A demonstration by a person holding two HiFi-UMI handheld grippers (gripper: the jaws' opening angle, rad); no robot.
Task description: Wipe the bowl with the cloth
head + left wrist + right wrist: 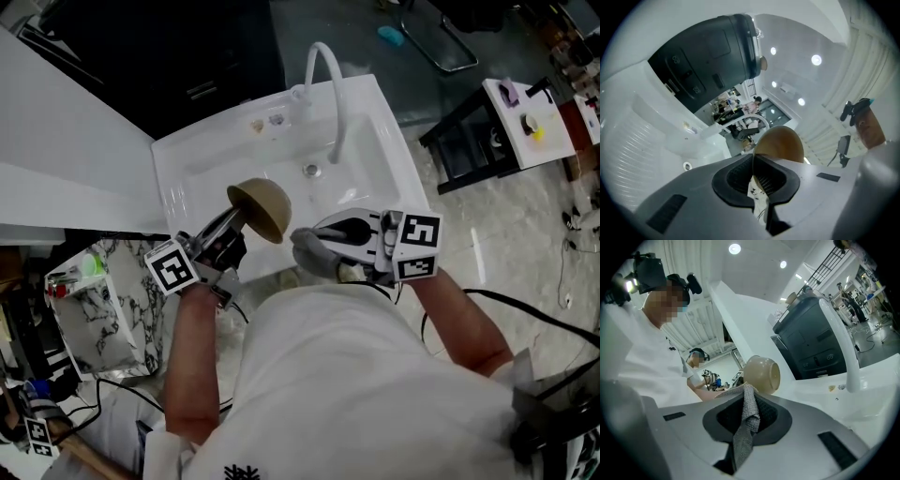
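Note:
A tan bowl (262, 208) hangs on its side above the white sink (375, 141), its rim clamped by my left gripper (232, 223). From the left gripper view the bowl (780, 144) rises just beyond the shut jaws, its edge pinched between them. My right gripper (323, 242) is shut on a grey cloth (312, 253), a short way right of the bowl. In the right gripper view the cloth (746, 425) hangs folded between the jaws, and the bowl (762, 374) sits just past them, apart from the cloth.
A curved white faucet (328, 89) arches over the basin, with the drain (311, 171) below it. A marbled bin (112, 309) stands at the left. A black stool and a white side table (525, 122) are at the right. The person's torso fills the near foreground.

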